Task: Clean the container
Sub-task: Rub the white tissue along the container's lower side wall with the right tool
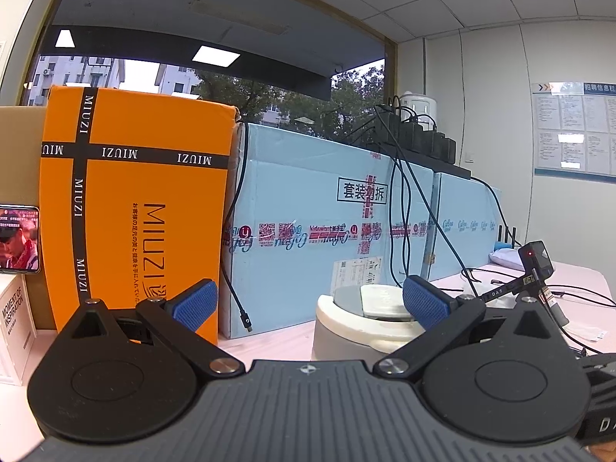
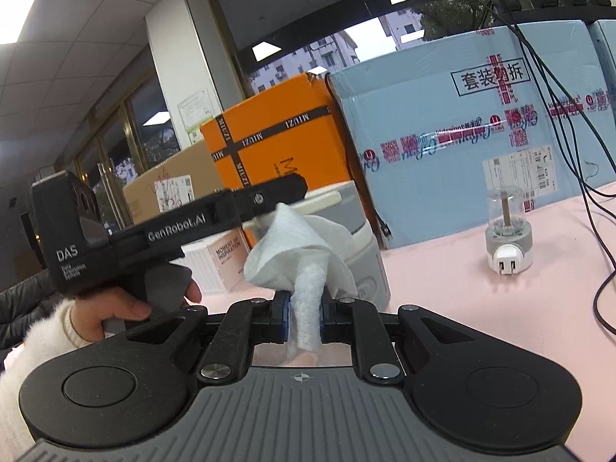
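The container (image 1: 346,331) is a grey and cream lidded box standing on the pink table. In the left wrist view my left gripper (image 1: 308,300) is open, with its right blue pad (image 1: 425,302) over the lid and its left pad (image 1: 194,304) off to the side. In the right wrist view my right gripper (image 2: 304,315) is shut on a white paper towel (image 2: 304,254), whose loose end lies against the container (image 2: 365,265). The left gripper's black body (image 2: 154,227) reaches over the container's lid there.
An orange MIUZI box (image 1: 134,208) and light blue cartons (image 1: 327,223) stand behind the container. Black cables (image 1: 404,211) hang over the cartons. A small glass-domed device (image 2: 508,231) stands on the table (image 2: 481,308) to the right. A white box (image 1: 15,319) and a phone (image 1: 19,238) are at the left.
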{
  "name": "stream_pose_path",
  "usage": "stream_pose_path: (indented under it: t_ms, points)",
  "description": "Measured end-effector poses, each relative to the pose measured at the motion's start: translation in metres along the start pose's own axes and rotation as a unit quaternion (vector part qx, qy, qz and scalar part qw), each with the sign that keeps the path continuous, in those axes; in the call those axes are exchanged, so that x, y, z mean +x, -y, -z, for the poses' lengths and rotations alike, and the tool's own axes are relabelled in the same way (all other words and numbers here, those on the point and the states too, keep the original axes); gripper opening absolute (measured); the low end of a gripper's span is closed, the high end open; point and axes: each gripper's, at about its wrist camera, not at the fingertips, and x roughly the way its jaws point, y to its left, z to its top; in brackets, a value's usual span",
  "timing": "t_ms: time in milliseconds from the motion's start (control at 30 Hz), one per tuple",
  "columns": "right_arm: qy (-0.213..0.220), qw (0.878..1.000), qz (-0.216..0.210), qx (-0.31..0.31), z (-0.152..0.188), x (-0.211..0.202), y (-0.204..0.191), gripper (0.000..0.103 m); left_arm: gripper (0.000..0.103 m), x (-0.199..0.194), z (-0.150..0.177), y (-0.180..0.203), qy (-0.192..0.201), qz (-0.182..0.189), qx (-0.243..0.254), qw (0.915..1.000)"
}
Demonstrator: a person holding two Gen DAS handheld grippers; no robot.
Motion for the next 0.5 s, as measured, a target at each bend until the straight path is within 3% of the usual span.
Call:
stream_pose_path:
  t_ms: [267,500]
  points:
    - [0.052,0.999,-0.005,-0.003,-0.019,-0.012,-0.006,0.012,0.103,0.000,0.000,0.000,0.000,-0.001,0.002,1.0000]
    - [0.034,0.999,0.001,0.002,-0.012,-0.002,-0.001,0.012,0.103,0.001,0.001,-0.001,0.002,-0.003,-0.002,1.0000]
